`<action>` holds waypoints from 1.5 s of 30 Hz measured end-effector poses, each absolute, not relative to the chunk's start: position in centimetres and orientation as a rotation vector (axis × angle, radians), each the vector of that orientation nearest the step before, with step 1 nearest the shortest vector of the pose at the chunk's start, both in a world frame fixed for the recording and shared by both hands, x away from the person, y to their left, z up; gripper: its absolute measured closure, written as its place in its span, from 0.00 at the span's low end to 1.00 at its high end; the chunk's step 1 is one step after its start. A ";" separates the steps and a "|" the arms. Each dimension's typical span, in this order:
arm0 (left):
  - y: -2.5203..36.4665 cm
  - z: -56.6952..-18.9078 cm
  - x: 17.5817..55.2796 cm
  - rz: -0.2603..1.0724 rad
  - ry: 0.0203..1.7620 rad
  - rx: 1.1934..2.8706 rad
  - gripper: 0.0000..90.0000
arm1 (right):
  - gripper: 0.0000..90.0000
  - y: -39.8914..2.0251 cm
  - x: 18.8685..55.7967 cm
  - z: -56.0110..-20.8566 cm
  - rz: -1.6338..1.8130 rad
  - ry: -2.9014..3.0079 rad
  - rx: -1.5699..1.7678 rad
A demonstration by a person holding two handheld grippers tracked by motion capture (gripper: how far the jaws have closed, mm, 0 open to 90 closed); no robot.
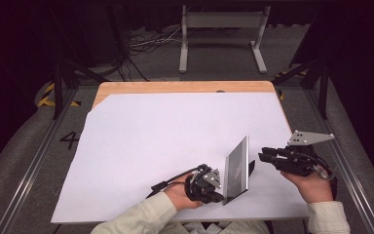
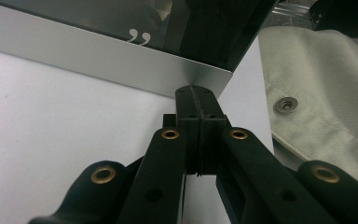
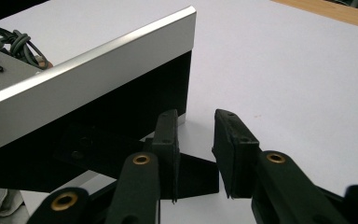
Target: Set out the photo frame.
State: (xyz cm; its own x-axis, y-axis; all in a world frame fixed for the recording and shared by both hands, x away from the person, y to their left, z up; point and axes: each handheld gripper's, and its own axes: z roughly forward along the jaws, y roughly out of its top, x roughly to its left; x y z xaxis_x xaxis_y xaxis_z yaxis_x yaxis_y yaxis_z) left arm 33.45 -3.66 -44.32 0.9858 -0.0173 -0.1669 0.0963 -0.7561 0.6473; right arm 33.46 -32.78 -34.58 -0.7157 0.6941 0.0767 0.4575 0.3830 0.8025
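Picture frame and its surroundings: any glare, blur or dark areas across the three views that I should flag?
High view: sharp on the white sheet, surroundings nearly black, soft reflection on the picture frame glass. Left gripper view: the frame's silver edge gleams, the near jaws slightly soft. Right gripper view: a bright streak along the silver edge, the black back lost in shadow.

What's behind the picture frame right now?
A black fold-out stand props the picture frame from behind, resting on the white sheet. The open right tool sits beside it. The frame's back hides the hinge.

obstacle: upright picture frame (image 1: 237,169) between both tongs | free: white sheet (image 1: 165,131) beyond it
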 end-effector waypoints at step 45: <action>-4.5 -43.7 33.7 -0.191 0.044 2.392 1.00 | 0.65 -35.4 32.2 -34.7 1.202 2.292 1.136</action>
State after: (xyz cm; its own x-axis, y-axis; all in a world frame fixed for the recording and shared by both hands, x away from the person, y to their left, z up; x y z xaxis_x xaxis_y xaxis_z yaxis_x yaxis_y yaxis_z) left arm 33.72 -4.48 -43.75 0.9885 -0.0218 -0.1499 0.0854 -0.7370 0.6705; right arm 32.24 -35.39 -34.75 -0.6356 0.7676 0.0825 0.5044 0.3321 0.7970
